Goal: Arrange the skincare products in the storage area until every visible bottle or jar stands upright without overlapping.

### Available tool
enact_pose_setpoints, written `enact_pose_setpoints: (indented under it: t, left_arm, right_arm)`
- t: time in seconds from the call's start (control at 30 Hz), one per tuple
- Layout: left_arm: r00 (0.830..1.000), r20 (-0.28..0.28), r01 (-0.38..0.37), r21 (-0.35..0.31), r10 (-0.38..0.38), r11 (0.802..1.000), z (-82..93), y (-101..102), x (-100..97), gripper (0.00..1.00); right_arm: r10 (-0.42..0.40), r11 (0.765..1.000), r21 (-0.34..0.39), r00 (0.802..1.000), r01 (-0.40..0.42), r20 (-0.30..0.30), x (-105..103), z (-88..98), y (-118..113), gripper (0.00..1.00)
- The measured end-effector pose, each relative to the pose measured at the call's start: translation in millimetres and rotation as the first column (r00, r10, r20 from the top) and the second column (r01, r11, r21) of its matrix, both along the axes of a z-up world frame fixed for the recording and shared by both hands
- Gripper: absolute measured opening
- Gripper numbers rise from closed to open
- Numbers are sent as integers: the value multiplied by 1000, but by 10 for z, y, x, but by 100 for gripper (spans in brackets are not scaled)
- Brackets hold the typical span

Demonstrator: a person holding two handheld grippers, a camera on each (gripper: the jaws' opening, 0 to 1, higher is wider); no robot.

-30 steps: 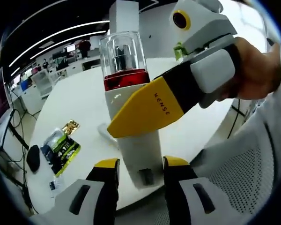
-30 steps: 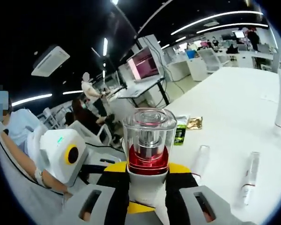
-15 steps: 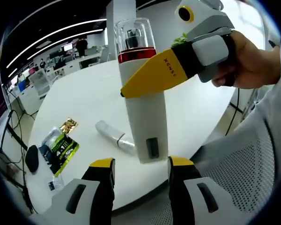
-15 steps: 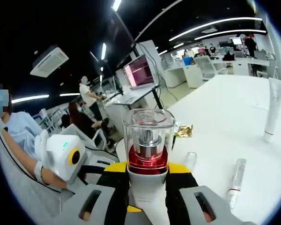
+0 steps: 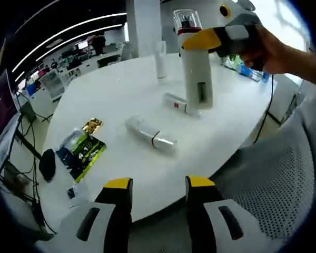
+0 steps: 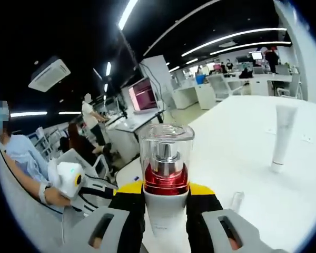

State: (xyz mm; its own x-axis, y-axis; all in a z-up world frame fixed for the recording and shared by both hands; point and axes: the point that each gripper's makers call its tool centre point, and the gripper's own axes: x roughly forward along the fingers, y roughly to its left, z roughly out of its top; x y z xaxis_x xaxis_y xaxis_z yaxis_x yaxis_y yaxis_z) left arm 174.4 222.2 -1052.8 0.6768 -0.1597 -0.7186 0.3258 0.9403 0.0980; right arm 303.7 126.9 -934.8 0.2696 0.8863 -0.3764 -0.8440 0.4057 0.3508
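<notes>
The pump bottle (image 5: 196,68) has been carried away from the left gripper (image 5: 152,185), whose jaws are spread and empty over the table's (image 5: 105,95) near edge. The bottle is clamped upright by the right gripper (image 6: 166,203), its base at the tabletop. Two tubes (image 5: 150,136) are left lying flat, another tube (image 5: 160,59) standing beyond. A snack packet (image 5: 80,153) lies leftward.

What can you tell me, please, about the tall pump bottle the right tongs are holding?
The pump bottle has a tall white body, a red collar, a silver pump and a clear square cap. It stands upright, its base low over the white table, contact unclear. The right tongs clamp it just below the collar, yellow jaws either side.
</notes>
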Motion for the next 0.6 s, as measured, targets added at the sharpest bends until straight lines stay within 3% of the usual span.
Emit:
enact_pose_setpoints:
  t: [0.07,0.2,0.4,0.6]
  left_arm:
    - [998,46,46,6,-46,999,16,-113,59,35]
    - [1000,6,27,38,-27,999,-78,-47,29,33]
    - [999,3,35,54,-36,998,-103,-53,31,32]
    - [998,-37,50,90,-47,995,-178,-30,-7,29]
  right_arm:
    - [-25,1000,-2,1000,25,6,110,23,-54,22]
    - [-75,997,-9,997,75,29,302,109,-173,22]
    - [-152,988,-16,987,153,53,625,124,-382,22]
    - [-187,982,-6,980,188,64,738,165,-463,22]
